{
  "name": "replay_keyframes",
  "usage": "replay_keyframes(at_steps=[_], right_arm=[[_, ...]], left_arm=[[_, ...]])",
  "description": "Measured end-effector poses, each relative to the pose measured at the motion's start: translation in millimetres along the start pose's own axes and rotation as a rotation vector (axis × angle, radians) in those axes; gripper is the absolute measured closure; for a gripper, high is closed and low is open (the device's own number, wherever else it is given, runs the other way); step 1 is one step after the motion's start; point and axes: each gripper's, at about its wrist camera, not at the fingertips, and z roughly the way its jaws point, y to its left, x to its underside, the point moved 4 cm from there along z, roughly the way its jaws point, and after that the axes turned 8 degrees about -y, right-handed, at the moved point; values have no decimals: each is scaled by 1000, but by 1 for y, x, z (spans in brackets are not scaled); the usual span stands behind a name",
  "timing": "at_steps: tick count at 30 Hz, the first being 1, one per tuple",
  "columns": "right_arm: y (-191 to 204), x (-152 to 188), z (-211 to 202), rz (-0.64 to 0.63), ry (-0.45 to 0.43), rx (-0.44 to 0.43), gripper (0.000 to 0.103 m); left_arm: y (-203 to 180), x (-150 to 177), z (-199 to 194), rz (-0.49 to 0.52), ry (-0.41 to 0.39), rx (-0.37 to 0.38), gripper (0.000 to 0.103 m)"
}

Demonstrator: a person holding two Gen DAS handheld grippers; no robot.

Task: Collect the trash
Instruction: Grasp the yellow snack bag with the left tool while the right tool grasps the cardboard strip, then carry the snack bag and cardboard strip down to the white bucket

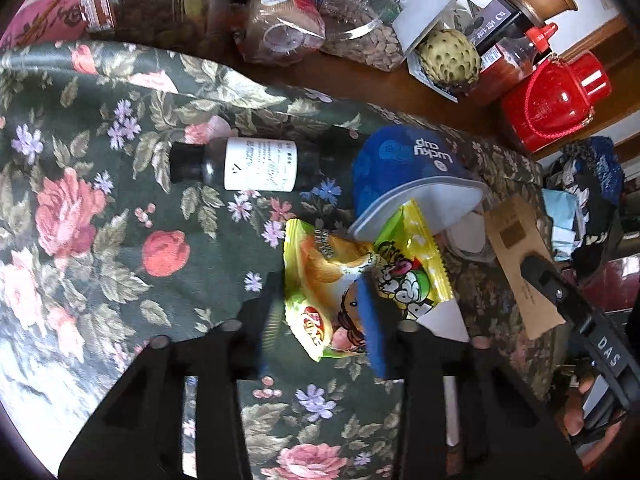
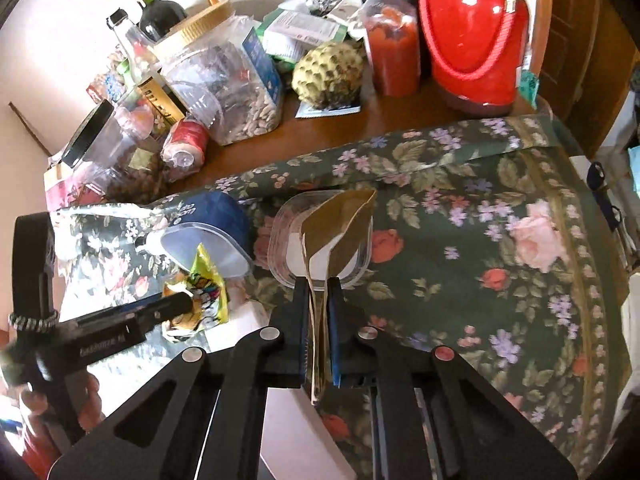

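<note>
The right hand-held gripper point(image 2: 318, 300) is closed on a brown paper sleeve point(image 2: 336, 232), pinching it low down so that most of it stands free above a clear tub point(image 2: 362, 256) on the flowered cloth point(image 2: 480, 240). The sleeve could slip out or fold, since the grip takes only its narrow end.

The left hand-held gripper point(image 1: 320, 300) has its fingers on either side of a yellow snack wrapper point(image 1: 340, 280), partly closed; whether the pads already press it I cannot tell. The wrapper's top edge runs into the mouth of a tipped blue cup point(image 1: 408, 176), so a pull may drag or roll the cup (it lies on its side).

A dark bottle point(image 1: 240, 168) lies near on the cloth. Jars, a red flask point(image 2: 472, 36) and a green fruit point(image 2: 328, 76) crowd the back of the bench point(image 2: 320, 132), well apart from both grips
</note>
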Motion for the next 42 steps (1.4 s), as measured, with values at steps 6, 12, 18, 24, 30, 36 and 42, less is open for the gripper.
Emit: replay_keyframes(at_steps=[6, 12, 18, 24, 30, 36, 42], right_arm=[[-5, -4, -22, -17, -38, 11, 96], [-9, -9, -58, -64, -96, 4, 96], [-20, -9, -91, -102, -142, -29, 97], [-30, -8, -132, -162, -217, -58, 97], [-32, -4, -183, -280, -296, -101, 97], [-31, 12, -221, -363, -334, -166, 97], [-22, 29, -254, -380, -394, -216, 97]], left_arm=[[-6, 3, -19, -14, -29, 1, 91], [-23, 8, -59, -6, -124, -33, 95], [-45, 17, -114, 0, -253, -62, 96], [-86, 35, -169, 26, -403, -117, 96], [-127, 71, -223, -7, -551, -155, 96], [-154, 110, -263, -18, -637, -200, 96], [-154, 143, -293, -42, -680, -212, 96]])
